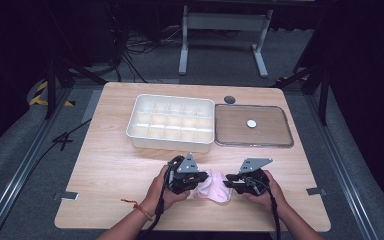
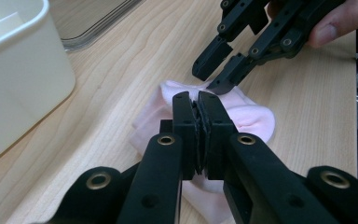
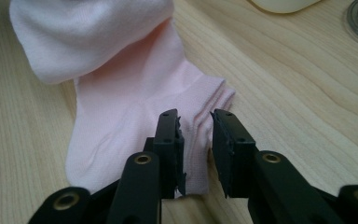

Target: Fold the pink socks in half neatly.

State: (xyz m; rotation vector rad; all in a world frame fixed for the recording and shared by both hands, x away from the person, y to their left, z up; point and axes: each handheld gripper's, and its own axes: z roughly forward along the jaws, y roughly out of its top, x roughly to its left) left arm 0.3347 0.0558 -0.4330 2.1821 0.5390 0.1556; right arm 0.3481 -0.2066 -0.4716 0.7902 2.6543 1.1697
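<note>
on the counter (image 1: 105, 165) my left hand-held gripper (image 2: 199, 100) pinches the pink sock (image 3: 121, 93); my right hand-held gripper (image 3: 195, 119) straddles its cuff, jaws apart. folding barely begun; organizer tray (image 1: 172, 122) unfilled.

A pale pink sock (image 1: 211, 185) lies flat and partly folded over itself near the wooden table's front edge.

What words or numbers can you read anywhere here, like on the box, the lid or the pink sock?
None: no readable word, number or brand shows in any view.
White divided box: plain, no print.
Clear lid: a small white round spot at its middle, no text.
Pink sock: no label or writing shows.
Left gripper and right gripper: black, with brass rivets, no markings.
</note>
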